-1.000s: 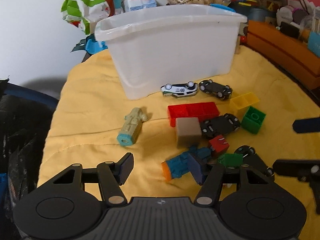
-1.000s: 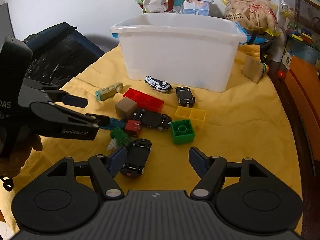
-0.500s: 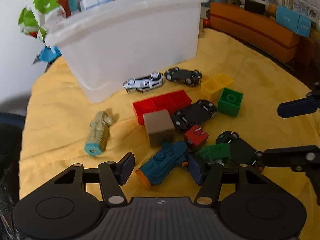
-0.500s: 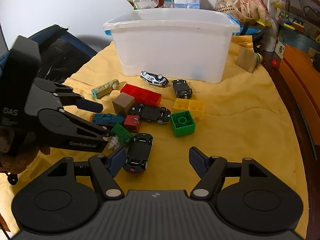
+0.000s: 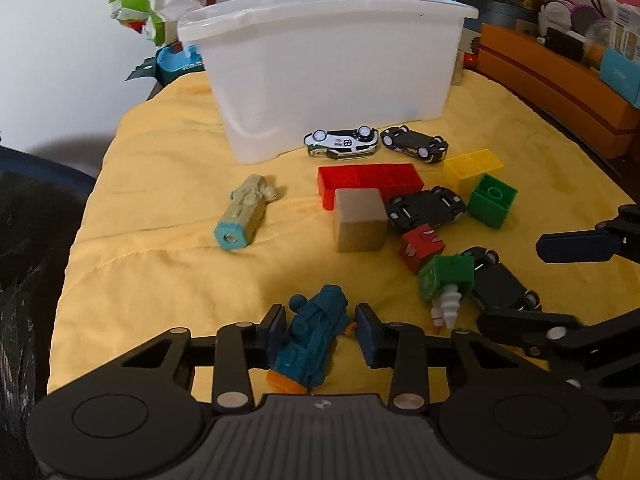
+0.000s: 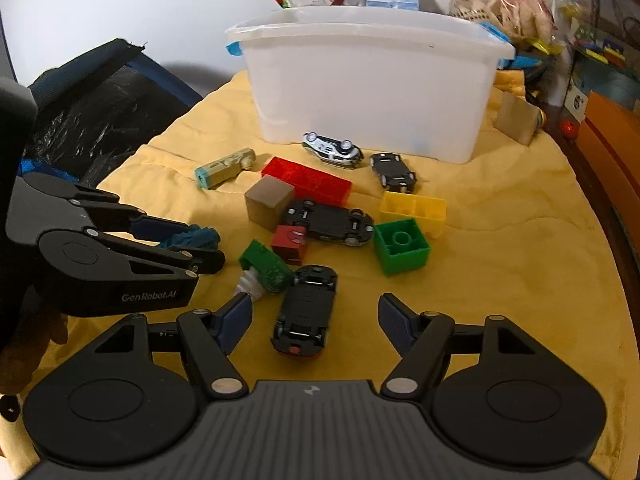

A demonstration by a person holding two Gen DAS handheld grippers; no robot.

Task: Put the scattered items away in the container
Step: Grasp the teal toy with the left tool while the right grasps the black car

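A white plastic bin [image 5: 332,68] stands at the back of the yellow cloth [image 5: 160,208]; it also shows in the right wrist view [image 6: 372,80]. Toys lie scattered in front of it. My left gripper [image 5: 320,330] has its pads on either side of a blue toy train [image 5: 314,340], closed most of the way onto it; the train also shows in the right wrist view [image 6: 196,236]. My right gripper [image 6: 314,320] is open around the rear of an upturned black toy car [image 6: 306,312], not touching it.
On the cloth lie a beige train [image 5: 246,212], a brown cube [image 5: 360,220], a red brick [image 5: 372,180], yellow [image 6: 412,210] and green [image 6: 400,246] bricks, a green drill toy [image 6: 264,268], and several toy cars. Clutter lines the back and right.
My left gripper moved forward over the blue train and narrowed its jaws around it. My right gripper edged forward toward the black car.
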